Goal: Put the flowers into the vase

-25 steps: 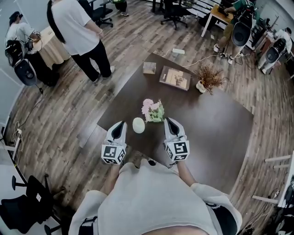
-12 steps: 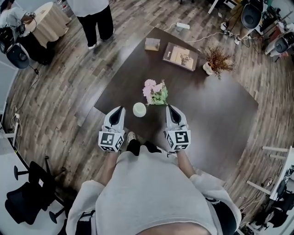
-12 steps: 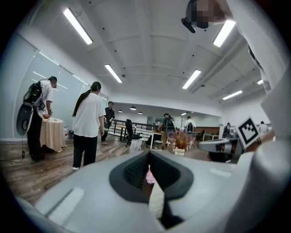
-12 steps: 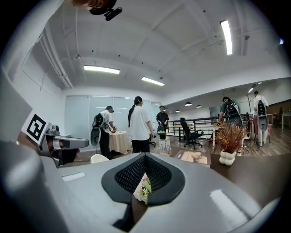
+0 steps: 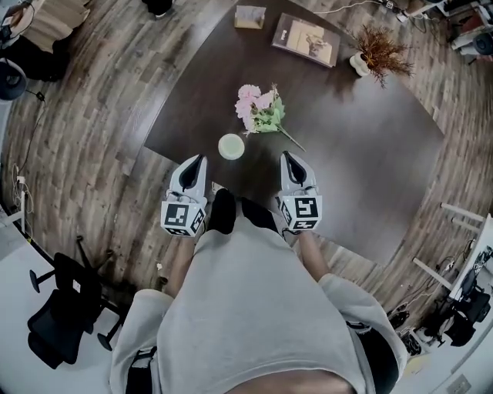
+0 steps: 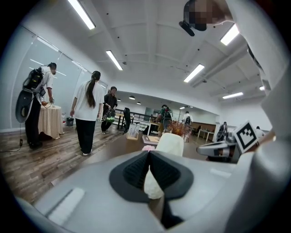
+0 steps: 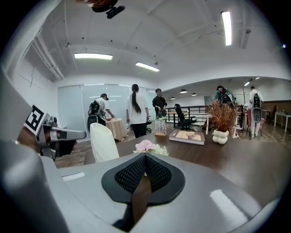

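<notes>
A bunch of pink flowers (image 5: pixel 257 110) with green leaves lies on the dark table (image 5: pixel 362 161), its stem trailing to the right. A cream vase (image 5: pixel 231 146) stands upright just in front of it, near the table's front edge. My left gripper (image 5: pixel 197 159) is shut and empty, a little left of the vase. My right gripper (image 5: pixel 288 156) is shut and empty too, to the right of the vase. The vase (image 6: pixel 169 146) rises just beyond the left jaws in the left gripper view. The right gripper view shows the flowers (image 7: pixel 148 146) ahead and the vase (image 7: pixel 103 143) at left.
At the table's far side lie a book (image 5: pixel 306 39), a small box (image 5: pixel 249 16) and a white pot of dried plants (image 5: pixel 375 54). Wooden floor surrounds the table; a black office chair (image 5: pixel 65 308) stands at lower left. People stand far off in the room (image 6: pixel 87 111).
Both grippers have sunk toward the table, staying shut. The head view has tipped down, so the table and vase have slid up the picture and the standing people have left it.
</notes>
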A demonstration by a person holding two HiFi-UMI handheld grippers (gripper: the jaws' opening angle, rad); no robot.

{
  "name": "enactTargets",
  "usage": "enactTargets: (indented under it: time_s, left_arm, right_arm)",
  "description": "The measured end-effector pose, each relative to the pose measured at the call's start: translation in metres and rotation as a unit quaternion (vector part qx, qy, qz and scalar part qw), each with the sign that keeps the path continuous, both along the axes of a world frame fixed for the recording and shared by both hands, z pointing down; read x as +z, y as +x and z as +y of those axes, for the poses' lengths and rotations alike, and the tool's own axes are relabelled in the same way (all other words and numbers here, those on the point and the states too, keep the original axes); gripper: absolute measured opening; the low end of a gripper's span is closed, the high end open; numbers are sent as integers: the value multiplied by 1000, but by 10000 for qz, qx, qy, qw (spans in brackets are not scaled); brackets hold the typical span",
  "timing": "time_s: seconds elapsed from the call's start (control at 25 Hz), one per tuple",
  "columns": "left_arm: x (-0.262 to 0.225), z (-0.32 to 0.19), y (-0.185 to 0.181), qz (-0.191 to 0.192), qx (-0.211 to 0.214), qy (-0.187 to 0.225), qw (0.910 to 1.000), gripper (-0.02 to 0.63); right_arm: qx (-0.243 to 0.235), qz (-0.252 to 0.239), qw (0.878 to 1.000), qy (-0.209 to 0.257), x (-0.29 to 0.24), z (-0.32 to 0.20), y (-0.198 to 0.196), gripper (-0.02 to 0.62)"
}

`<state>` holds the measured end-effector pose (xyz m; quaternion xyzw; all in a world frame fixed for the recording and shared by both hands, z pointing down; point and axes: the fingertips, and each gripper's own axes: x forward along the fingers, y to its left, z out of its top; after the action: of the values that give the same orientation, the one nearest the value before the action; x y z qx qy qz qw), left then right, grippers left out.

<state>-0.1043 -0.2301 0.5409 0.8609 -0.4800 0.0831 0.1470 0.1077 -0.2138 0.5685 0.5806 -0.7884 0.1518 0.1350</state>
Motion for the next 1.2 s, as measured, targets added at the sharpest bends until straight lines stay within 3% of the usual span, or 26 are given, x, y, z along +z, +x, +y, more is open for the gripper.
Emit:
enactTargets:
  time_s: [0.08, 0.16, 0.2, 0.28, 0.32, 0.36, 0.4, 0.44, 0.48, 0.6, 0.68, 0.88, 1.2]
  left_arm:
    - [5, -1, -3, -12, 4, -59, 10000, 11]
    - [9, -2, -7, -36, 10, -100, 9999, 11]
    - [11, -2, -8, -49, 13, -113, 9999, 11]
    - [14, -2, -11, -47, 5, -139, 9999, 11]
    - [14, -2, -12, -36, 1, -150, 9999, 11]
    - [14, -3, -12, -21, 1, -159, 9999, 11]
    - [14, -3, -12, -4, 4, -163, 9999, 11]
    - [14, -5, -12, 12, 7, -160, 9999, 11]
    - [14, -6, -13, 28, 6, -155, 9999, 11]
    - [14, -9, -13, 64, 14, -160, 9999, 11]
    - [15, -9, -15, 74, 13, -172, 9998, 11]
    - [17, -12, -16, 64, 5, -217, 9997, 11]
    - [21, -16, -20, 36, -26, -291, 9996, 11]
  right_arm:
    - [-132, 470, 9988, -86, 13, 1, -2, -2]
    - [-362, 1568, 9869, -79, 25, 1, -3, -2]
    - [-521, 2349, 9706, -26, 32, 0, -3, -2]
    - [-844, 3894, 9172, 42, 47, -1, -1, 0]
    - [-931, 4362, 8950, -23, 56, -3, 1, 0]
    - [-952, 4554, 8850, -187, 64, -4, 4, 2]
    - [-953, 4575, 8830, -434, 73, -5, 8, 26]
    - [-972, 4564, 8816, -706, 82, -7, 11, 152]
    - [-999, 4597, 8777, -919, 89, -9, 15, 192]
    - [-990, 4819, 8637, -1089, 98, -15, 21, 207]
    - [-959, 4873, 8604, -1145, 103, -19, 24, 257]
    - [-1032, 4914, 8537, -1380, 124, -32, 28, 279]
    - [-1028, 4933, 8493, -1575, 144, -58, 28, 227]
